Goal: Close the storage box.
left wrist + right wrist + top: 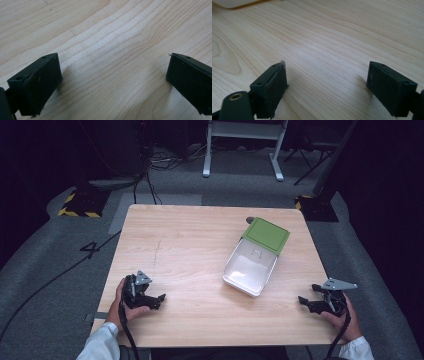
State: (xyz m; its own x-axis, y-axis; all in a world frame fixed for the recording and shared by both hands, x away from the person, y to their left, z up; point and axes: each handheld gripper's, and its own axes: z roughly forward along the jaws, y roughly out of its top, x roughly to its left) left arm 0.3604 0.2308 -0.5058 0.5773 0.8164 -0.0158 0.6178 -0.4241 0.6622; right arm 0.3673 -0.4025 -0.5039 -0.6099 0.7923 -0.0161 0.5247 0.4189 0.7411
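A white rectangular container (250, 269) lies right of the table's middle, with its green lid (266, 235) resting across its far end. My left gripper (161, 300) rests low on the table near the front left, held in a hand, jaws wide apart over bare wood (113, 72). At the front right edge my right gripper (302, 302) sits in the other hand, open as well, with nothing between its jaws (327, 77). A white corner of the container (234, 3) peeks in at the top left of the right gripper view.
The wooden table (190, 245) stands on grey carpet. Beyond it are a white frame's legs (242, 150), cables, and yellow-black striped blocks (80, 202). A small dark thing (249, 219) sits just behind the lid.
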